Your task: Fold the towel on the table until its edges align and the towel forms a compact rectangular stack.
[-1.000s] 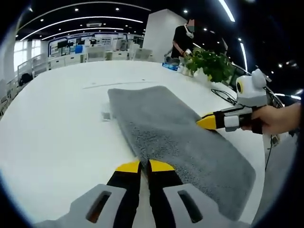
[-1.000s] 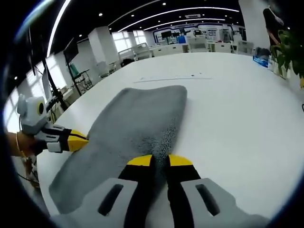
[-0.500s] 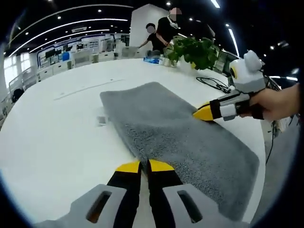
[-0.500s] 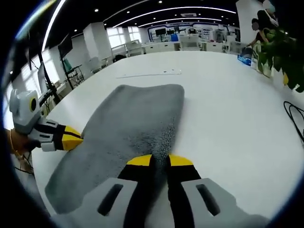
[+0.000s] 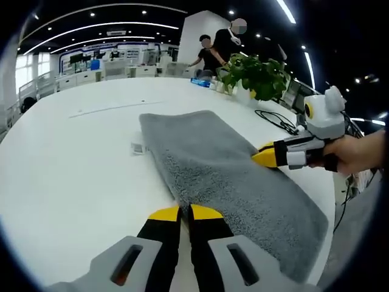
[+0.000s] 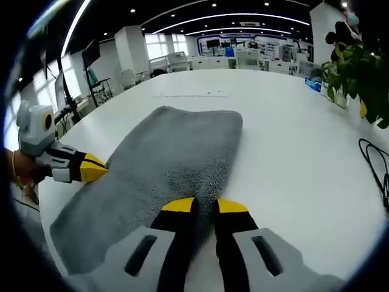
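A grey towel (image 5: 225, 176) lies flat on the white table (image 5: 73, 164) as a long folded strip. My left gripper (image 5: 179, 213) is shut on the towel's near long edge, its yellow tips pressed together over the pile. My right gripper (image 5: 265, 157), held by a hand, comes in from the right and pinches the opposite long edge. In the right gripper view the towel (image 6: 164, 158) stretches away from my right gripper (image 6: 205, 207), whose tips hold a fold of its edge. The left gripper (image 6: 92, 169) grips the far side at the left.
A potted plant (image 5: 258, 76) and a black cable (image 5: 276, 120) sit at the table's far right. A small tag (image 5: 138, 148) lies left of the towel. People stand behind the plant. The table's edge runs close to the towel's near end (image 5: 322, 243).
Both views have swung a little with the hands. The towel lies as before, and both grippers keep their hold on its opposite edges.
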